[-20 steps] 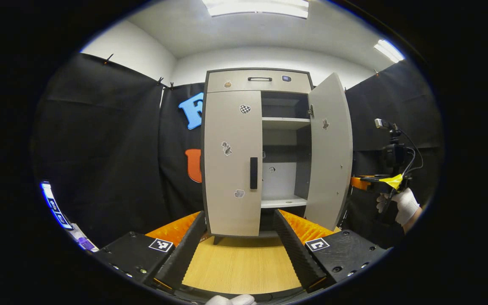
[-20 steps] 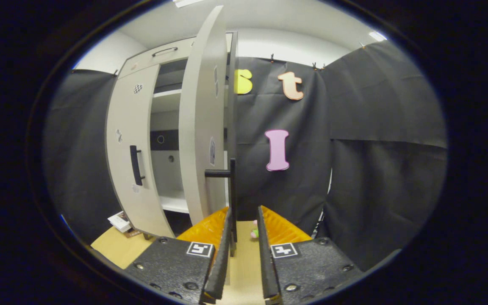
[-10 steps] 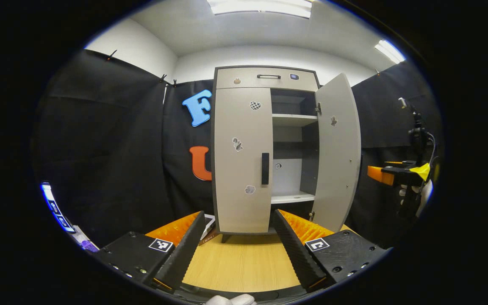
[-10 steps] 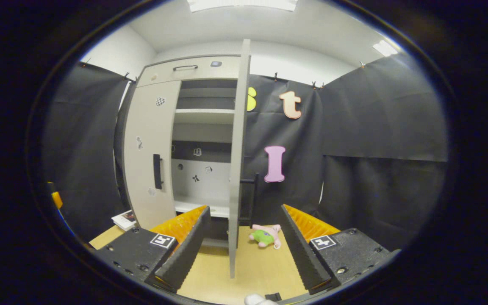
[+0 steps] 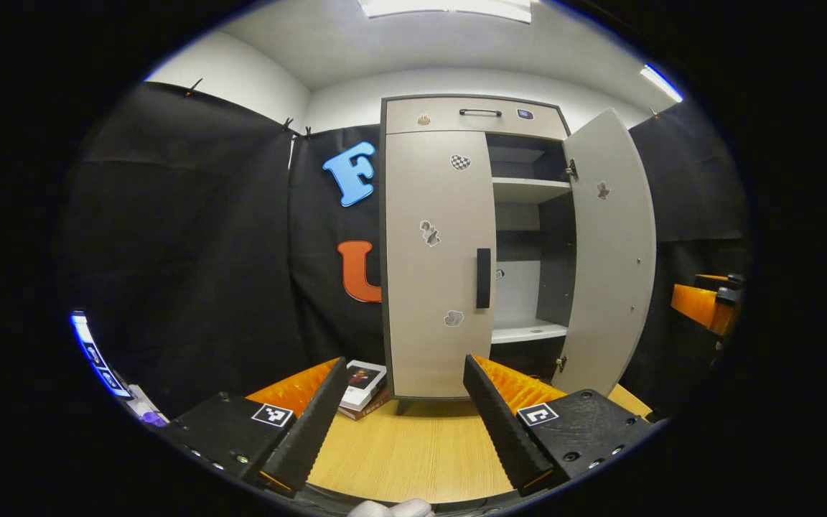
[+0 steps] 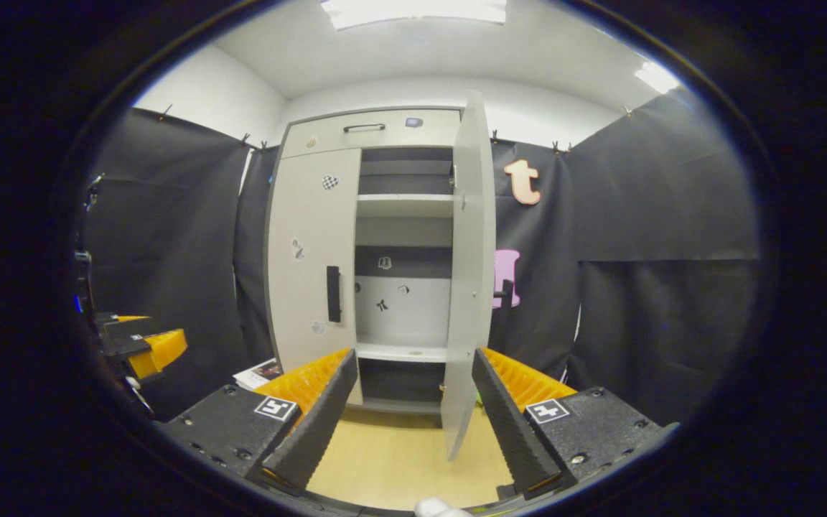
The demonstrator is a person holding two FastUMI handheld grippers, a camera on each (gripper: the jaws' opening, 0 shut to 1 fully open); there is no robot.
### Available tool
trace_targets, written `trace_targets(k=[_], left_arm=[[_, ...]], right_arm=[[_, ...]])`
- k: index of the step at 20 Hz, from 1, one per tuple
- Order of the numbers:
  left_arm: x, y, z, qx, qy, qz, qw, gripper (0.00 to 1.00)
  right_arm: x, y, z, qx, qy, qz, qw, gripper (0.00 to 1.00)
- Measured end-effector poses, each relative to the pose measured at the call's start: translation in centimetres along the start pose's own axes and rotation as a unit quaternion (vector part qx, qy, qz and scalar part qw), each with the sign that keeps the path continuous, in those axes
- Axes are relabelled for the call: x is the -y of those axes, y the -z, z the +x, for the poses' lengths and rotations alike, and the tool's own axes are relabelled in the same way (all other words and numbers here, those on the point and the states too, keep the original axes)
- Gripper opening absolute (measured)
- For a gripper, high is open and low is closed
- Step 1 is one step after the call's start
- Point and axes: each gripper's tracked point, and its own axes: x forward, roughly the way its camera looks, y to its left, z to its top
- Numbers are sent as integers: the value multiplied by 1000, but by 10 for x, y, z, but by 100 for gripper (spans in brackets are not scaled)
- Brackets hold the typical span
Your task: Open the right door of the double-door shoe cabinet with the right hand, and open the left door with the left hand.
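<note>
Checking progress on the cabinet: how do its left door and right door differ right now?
The right door is swung wide open, baring the shelves; the left door is shut flat. The left door shows its black handle face-on; the right door's handle pokes out behind its edge. Both are grey and carry stickers.

1. The grey double-door shoe cabinet [image 5: 456,244] stands on the light wooden floor [image 5: 413,452]. Bare floor lies between it and the spread-fingered left gripper [image 5: 403,424].
2. The grey closed left door [image 5: 438,266] blocks that half; its black vertical handle [image 5: 483,278] is unobstructed from the front.
3. The grey right door [image 6: 471,266] stands swung out, edge toward the spread-fingered right gripper [image 6: 413,416], leaving the white shelves [image 6: 403,352] open to reach.
4. A small stack of books [image 5: 362,379] lies on the floor just beside the cabinet's left foot.
5. Black cloth booth walls [image 5: 191,251] close both sides.
</note>
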Motion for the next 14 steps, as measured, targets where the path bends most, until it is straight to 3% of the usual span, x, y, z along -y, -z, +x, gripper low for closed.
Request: trace_targets(k=[14], left_arm=[[128, -33, 206, 21, 81, 8, 996, 96]], right_arm=[[18, -3, 48, -18, 8, -1, 1000, 100]])
